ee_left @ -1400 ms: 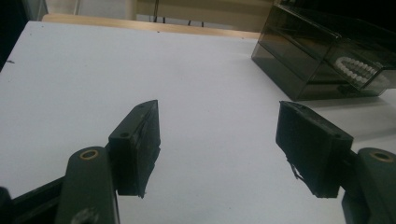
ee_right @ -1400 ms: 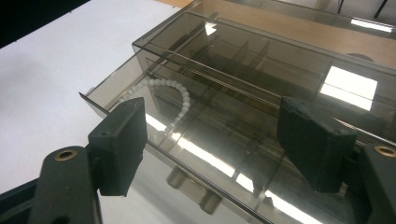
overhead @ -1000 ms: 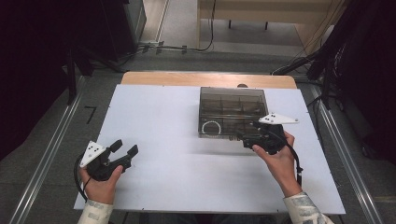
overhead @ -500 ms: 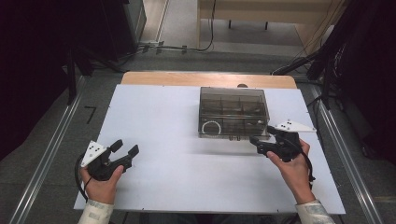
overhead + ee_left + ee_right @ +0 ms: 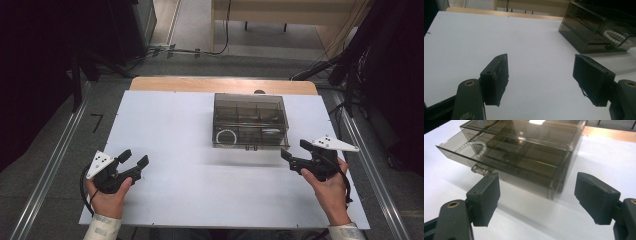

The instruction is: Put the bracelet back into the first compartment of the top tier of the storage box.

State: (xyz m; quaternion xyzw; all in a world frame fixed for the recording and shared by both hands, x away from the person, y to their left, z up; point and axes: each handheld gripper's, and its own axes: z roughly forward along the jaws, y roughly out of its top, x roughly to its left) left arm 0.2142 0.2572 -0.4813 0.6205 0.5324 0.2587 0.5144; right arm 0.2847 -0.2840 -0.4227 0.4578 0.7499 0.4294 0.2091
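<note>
- The smoked clear drawer box (image 5: pixel 250 120) sits toward the far middle of the desk (image 5: pixel 170 125), its long front facing the person, so both hands can get at it from the near side.
- Its lower drawer (image 5: pixel 499 162) looks slid out a little toward the right-hand side; the front panel stands proud of the case, with a small knob (image 5: pixel 480 169) under the edge, the obvious thing to pull or push.
- In that drawer lies a loop of white beads (image 5: pixel 475 147), curled in the front compartment; the dividers keep it from sliding about.
- The right hand-held gripper (image 5: pixel 295 156) hovers just off the box's near right corner, jaws spread wide, nothing between them, aimed at the drawer front. I'd say it is placed there to work the drawer.
- The left hand-held gripper (image 5: pixel 134 161) rests low at the near left of the desk, well apart from the box, jaws also wide and empty. It looks parked, out of the way, ready to steady the case if needed.
</note>
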